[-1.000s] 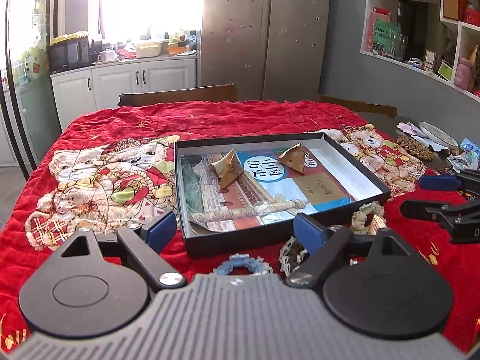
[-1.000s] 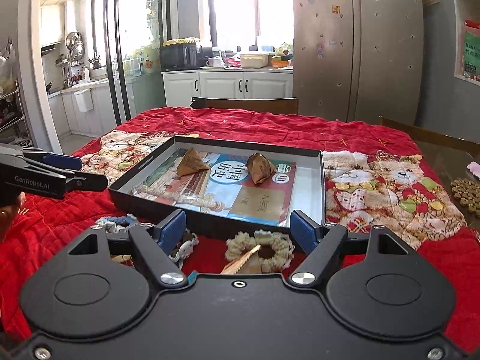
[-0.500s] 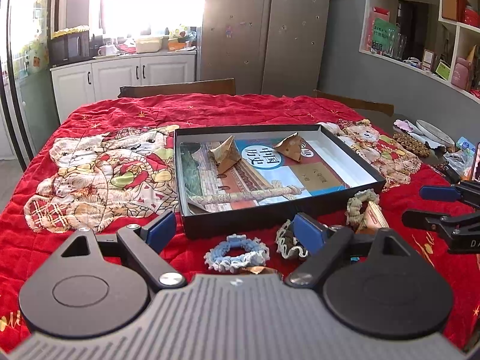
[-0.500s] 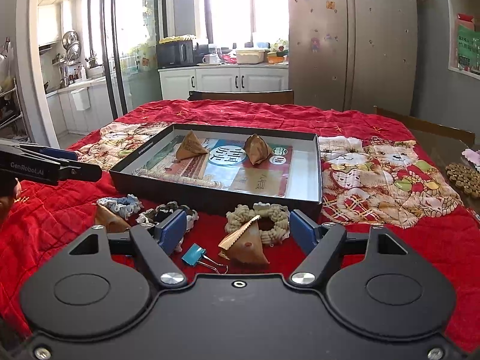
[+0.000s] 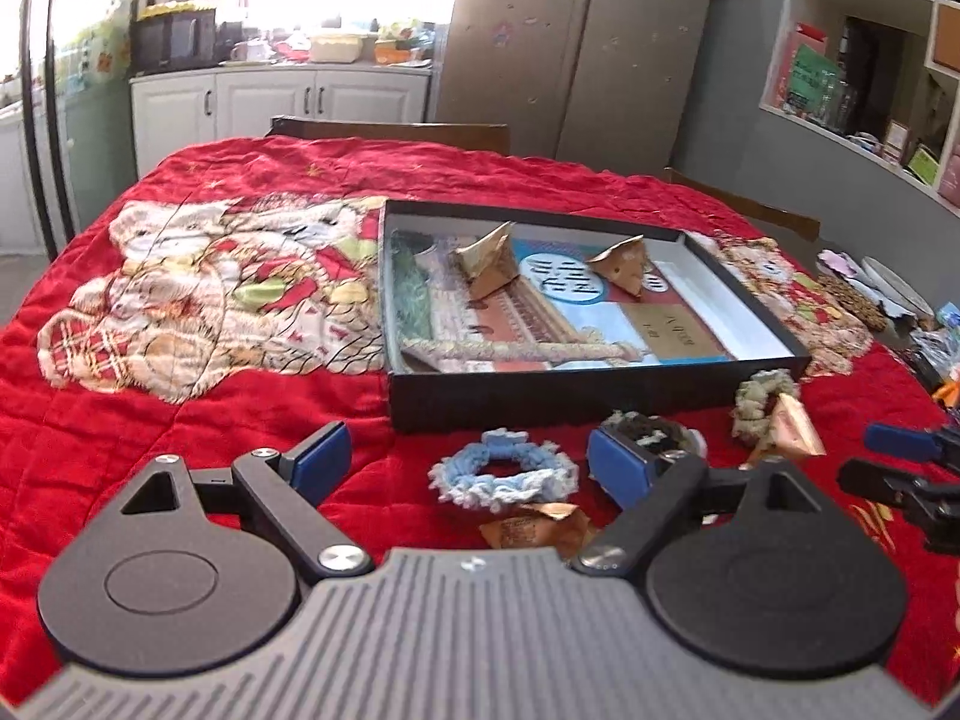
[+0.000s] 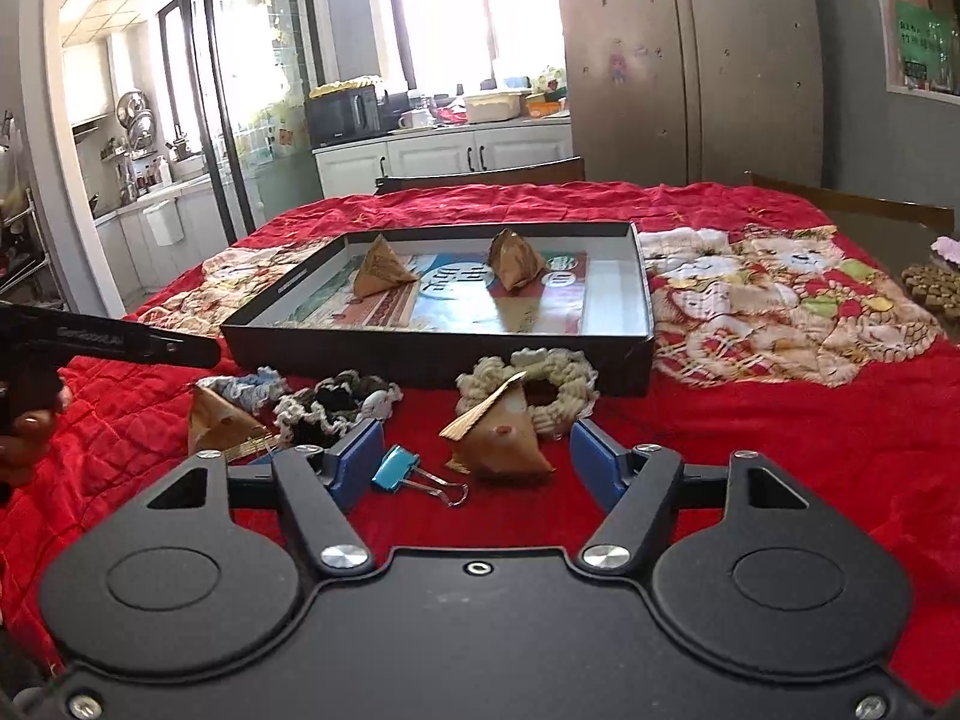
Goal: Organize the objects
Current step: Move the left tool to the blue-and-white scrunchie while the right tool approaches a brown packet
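Note:
A black box tray (image 5: pixel 540 405) (image 6: pixel 432 354) on the red blanket holds two brown paper pyramids (image 5: pixel 489 261) (image 6: pixel 516 261) and a rope stick (image 5: pixel 528 351). In front of it lie a blue scrunchie (image 5: pixel 504 477), a dark scrunchie (image 6: pixel 336 402), a cream scrunchie (image 6: pixel 552 381), a brown pyramid (image 6: pixel 501 435), another pyramid (image 6: pixel 216 420) and a blue binder clip (image 6: pixel 396 474). My left gripper (image 5: pixel 462 462) is open and empty, just behind the blue scrunchie. My right gripper (image 6: pixel 471 456) is open and empty, with the pyramid and clip between its fingers.
A wooden chair back (image 6: pixel 480 174) stands behind the table. Small items and a plate (image 5: pixel 882 294) lie at the table's right edge. Fridge (image 6: pixel 690 60) and kitchen cabinets are beyond. The blanket's bear pattern (image 5: pixel 210 288) fills the left side.
Both grippers have pulled back and lifted from the tray. The scrunchies, pyramids and binder clip in front of it have come into fuller view. Both stay open.

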Motion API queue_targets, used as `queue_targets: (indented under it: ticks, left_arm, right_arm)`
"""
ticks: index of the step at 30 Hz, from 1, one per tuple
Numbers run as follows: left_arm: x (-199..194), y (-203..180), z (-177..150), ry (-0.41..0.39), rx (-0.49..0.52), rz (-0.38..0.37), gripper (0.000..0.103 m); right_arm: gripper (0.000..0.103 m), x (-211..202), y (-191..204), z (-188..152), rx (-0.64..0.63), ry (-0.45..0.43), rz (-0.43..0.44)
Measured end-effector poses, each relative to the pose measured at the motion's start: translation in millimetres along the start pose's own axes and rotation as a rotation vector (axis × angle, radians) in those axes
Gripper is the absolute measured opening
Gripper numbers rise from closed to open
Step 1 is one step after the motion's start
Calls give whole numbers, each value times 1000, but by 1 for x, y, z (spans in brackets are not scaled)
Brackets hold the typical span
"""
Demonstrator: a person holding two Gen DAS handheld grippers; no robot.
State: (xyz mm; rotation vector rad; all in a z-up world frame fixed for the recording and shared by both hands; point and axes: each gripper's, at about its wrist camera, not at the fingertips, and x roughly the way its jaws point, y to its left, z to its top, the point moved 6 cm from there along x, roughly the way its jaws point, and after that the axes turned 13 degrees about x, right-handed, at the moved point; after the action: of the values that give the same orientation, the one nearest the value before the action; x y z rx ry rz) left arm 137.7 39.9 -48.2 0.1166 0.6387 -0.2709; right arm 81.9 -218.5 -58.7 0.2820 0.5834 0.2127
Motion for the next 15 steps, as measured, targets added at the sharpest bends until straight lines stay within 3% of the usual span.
queue_targets:
  ticks: [10,15]
  left_arm:
    - [14,12,-11,18,-77,1,91]
    - [19,14,-14,22,-111,-21,90]
  right_arm:
    - [60,19,4,-13,-1,19,-11]
    - [59,26,-2,-9,11,-20,-49]
